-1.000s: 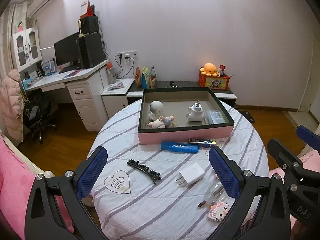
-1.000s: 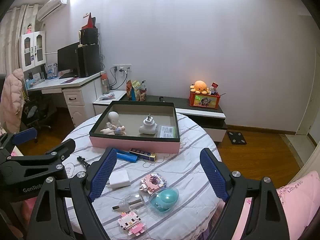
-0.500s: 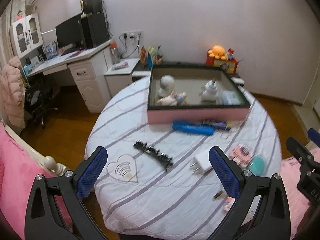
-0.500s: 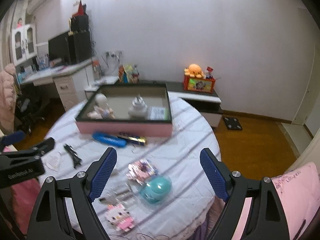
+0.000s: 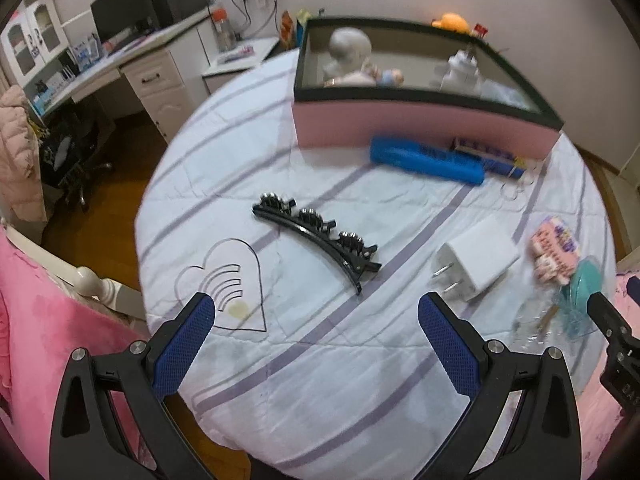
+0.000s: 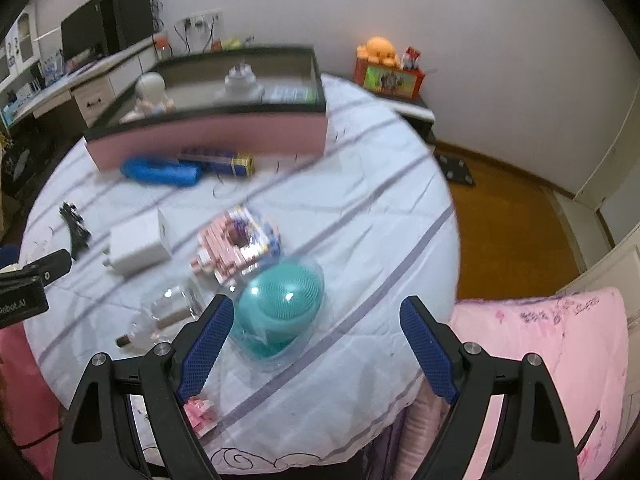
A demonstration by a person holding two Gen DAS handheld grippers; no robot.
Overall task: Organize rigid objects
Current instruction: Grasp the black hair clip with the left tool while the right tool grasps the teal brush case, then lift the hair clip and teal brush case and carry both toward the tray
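A pink box (image 5: pixel 400 128) with a dark rim sits at the far side of the round table and holds white figurines (image 5: pixel 350 50); it also shows in the right wrist view (image 6: pixel 208 136). Loose on the cloth lie a black hair clip (image 5: pixel 316 236), a white charger (image 5: pixel 476 264), a blue case (image 5: pixel 424 160), a pink block toy (image 6: pixel 240 244) and a teal round device in clear packaging (image 6: pixel 280 308). My left gripper (image 5: pixel 316 344) is open and empty, above the cloth just short of the clip. My right gripper (image 6: pixel 316 348) is open and empty, over the teal device.
A clear bottle (image 6: pixel 168 312) lies left of the teal device. A small dark blue box (image 6: pixel 224 160) lies by the blue case. A desk with a monitor (image 5: pixel 132 20) stands at the back left. Pink bedding (image 6: pixel 540 360) borders the table on the right.
Both grippers have dropped and tilted down toward the table. The objects now look larger and closer. Nothing on the table has moved.
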